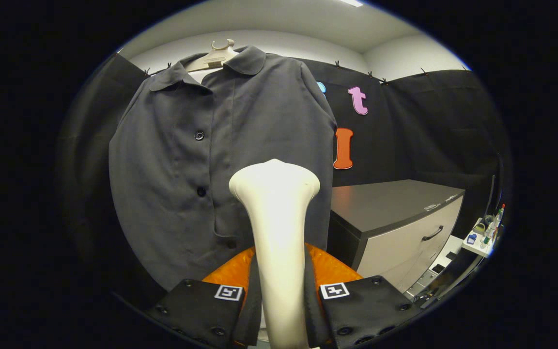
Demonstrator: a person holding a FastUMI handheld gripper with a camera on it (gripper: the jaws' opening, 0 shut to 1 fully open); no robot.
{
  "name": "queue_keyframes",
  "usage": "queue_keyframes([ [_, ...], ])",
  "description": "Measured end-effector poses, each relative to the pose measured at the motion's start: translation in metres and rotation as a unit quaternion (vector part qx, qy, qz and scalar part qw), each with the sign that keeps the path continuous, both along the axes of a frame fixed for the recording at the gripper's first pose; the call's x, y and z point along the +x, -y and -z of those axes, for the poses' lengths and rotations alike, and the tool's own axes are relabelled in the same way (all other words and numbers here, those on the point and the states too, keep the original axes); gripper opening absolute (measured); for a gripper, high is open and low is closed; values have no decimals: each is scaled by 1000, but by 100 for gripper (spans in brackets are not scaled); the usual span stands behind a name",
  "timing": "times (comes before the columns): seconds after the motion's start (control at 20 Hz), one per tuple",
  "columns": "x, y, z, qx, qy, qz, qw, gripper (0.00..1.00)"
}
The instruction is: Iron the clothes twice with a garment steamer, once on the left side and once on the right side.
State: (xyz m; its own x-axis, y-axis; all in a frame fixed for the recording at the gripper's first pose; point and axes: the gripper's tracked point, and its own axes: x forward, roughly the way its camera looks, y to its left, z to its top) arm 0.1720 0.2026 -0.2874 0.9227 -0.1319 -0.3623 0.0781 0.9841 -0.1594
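Grey button-up shirt [221, 165] hangs on a pale hanger [216, 55] against the black booth wall | gripper [281, 295] fingers closed on the cream garment steamer [276, 228] handle, head upright just before the shirt's right half | orange base [330, 269] behind fingers | grey drawer cabinet [400, 228] to the right

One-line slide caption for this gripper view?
Tool shut on cream garment steamer, its head raised before dark button-up shirt on a hanger, cabinet alongside.
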Motion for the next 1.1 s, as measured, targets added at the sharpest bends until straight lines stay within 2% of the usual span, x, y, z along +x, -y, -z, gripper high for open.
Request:
queue_keyframes([
  [1.1, -65, 5, 96, 16, -108, 12, 994, 45],
])
